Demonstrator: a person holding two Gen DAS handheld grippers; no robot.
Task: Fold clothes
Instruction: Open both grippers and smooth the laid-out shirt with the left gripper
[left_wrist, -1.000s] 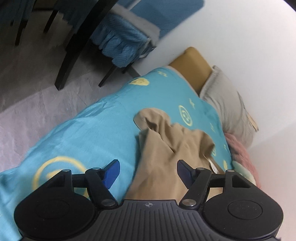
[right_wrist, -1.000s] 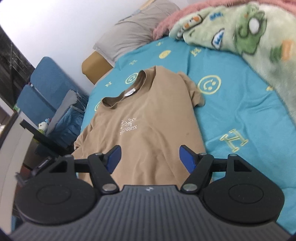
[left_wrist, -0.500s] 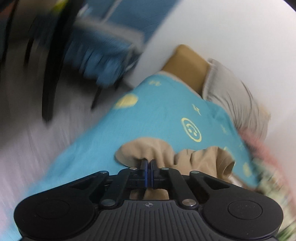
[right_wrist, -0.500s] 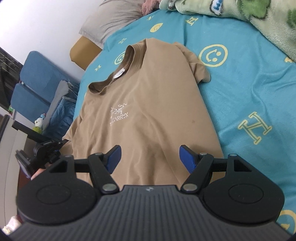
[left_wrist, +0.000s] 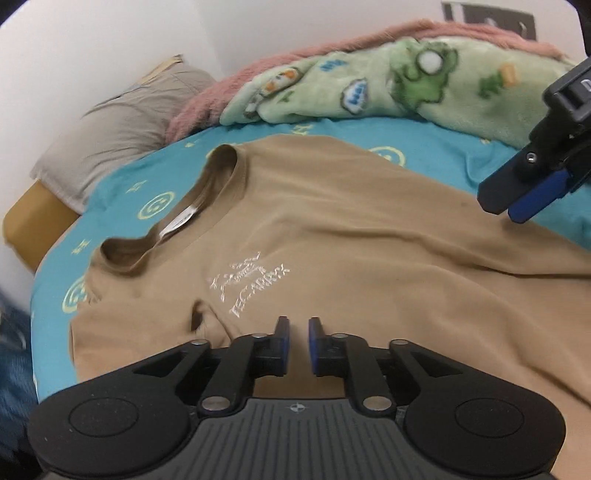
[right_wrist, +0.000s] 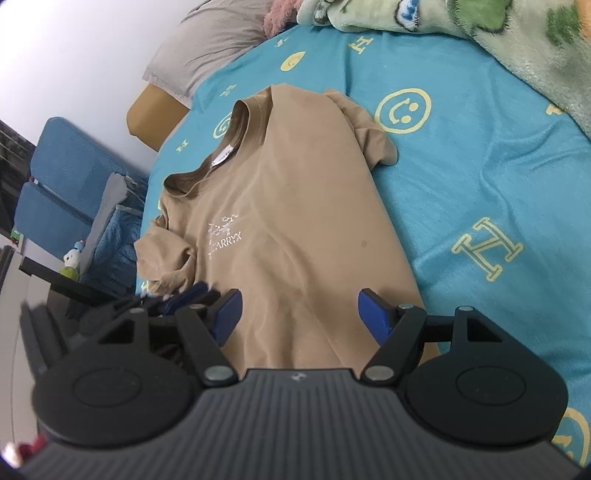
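The left gripper (left_wrist: 295, 341) hovers just over the tan T-shirt (left_wrist: 332, 240), its fingers having just been parting to a narrow gap with nothing between them, while the right gripper (right_wrist: 299, 314) holds its fingers wide and empty above the hem. The shirt lies flat on the bed (right_wrist: 461, 177), chest up; it looks light and limp, best pinched at hem or shoulder. Ahead of the fingers, open sheet on the right gives room, with the fleece blanket (left_wrist: 406, 81) and pillow (left_wrist: 122, 129) farther off.

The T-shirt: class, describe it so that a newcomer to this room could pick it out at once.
Find the bed with the turquoise sheet printed with yellow smileys. The T-shirt lies spread on it, collar toward the grey pillow. Unlike the green cartoon blanket beside it, it is plain tan with a pale chest logo.
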